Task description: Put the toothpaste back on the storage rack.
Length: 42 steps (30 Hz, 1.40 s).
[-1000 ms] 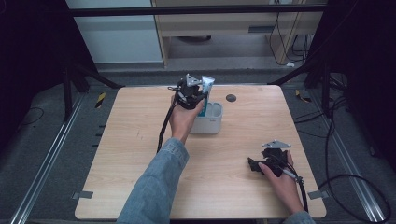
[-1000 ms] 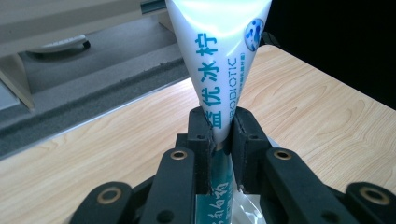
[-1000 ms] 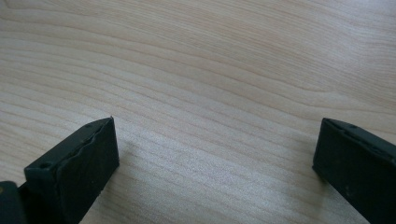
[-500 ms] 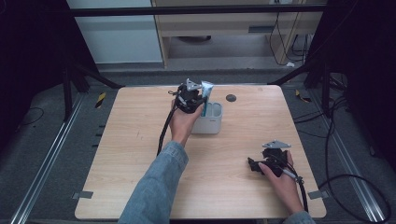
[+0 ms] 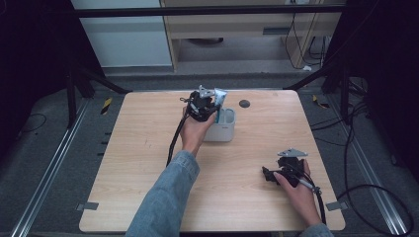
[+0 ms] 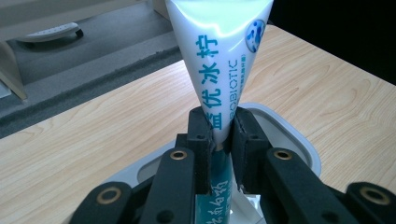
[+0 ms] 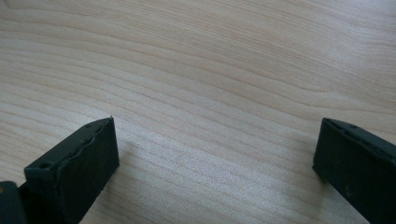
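Two tongs are at work on the wooden surface [image 5: 138, 148]. The left tongs [image 5: 205, 103], at upper centre of the high view, are clamped on a white toothpaste tube [image 6: 219, 60] with blue lettering, gripping it at its narrow middle while the wide crimped end points up. Compared with a second ago, the left tongs and tube sit slightly lower and closer over the white rectangular holder [image 5: 222, 129], so the tube's lower end now dips inside the holder's rim [image 6: 299, 140], as the left gripper view shows. That suggests the tube is being stood in the holder, and release is probably the step still to come. The right tongs [image 5: 271, 175] have not moved; they rest at lower right of the high view, jaws wide apart over bare wood. A small dark disc [image 5: 244, 103] lies just beyond the holder.
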Each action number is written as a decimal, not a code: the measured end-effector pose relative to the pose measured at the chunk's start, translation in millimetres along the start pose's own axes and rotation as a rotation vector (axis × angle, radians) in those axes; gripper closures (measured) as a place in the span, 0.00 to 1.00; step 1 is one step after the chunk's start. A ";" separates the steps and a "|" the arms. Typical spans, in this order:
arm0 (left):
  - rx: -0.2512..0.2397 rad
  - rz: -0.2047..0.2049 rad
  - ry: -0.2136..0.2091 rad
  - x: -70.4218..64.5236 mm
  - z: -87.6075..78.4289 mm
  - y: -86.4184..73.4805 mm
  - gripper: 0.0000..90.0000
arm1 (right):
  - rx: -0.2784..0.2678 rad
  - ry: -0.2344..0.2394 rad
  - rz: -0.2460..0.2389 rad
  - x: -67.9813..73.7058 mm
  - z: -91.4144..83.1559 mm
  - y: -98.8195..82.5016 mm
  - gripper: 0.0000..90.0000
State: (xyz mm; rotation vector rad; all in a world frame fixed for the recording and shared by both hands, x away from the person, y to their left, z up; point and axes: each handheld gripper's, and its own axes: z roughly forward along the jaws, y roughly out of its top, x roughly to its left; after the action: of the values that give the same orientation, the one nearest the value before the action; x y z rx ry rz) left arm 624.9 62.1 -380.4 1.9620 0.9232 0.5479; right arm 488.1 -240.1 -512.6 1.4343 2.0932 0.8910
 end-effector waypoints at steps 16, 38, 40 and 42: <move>0.016 0.009 -0.004 -1.2 1.2 -4.7 0.87 | 0.000 0.000 0.000 0.0 -0.1 0.0 0.00; 0.052 0.012 -0.001 -3.9 5.3 -9.3 0.87 | 0.001 0.000 -0.001 -0.1 -0.1 0.0 0.00; 0.055 0.014 0.000 -4.1 5.7 -9.4 0.87 | 0.001 -0.001 -0.003 -0.2 -0.1 0.0 0.00; 0.058 0.014 0.002 -4.1 6.3 -9.4 0.87 | 0.001 0.000 -0.001 -0.1 -0.1 0.0 0.00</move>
State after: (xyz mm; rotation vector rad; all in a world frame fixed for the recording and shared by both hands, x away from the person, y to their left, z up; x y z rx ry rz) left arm 622.8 58.8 -391.7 2.0217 0.9363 0.5363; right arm 488.1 -240.2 -512.6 1.4337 2.0937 0.8898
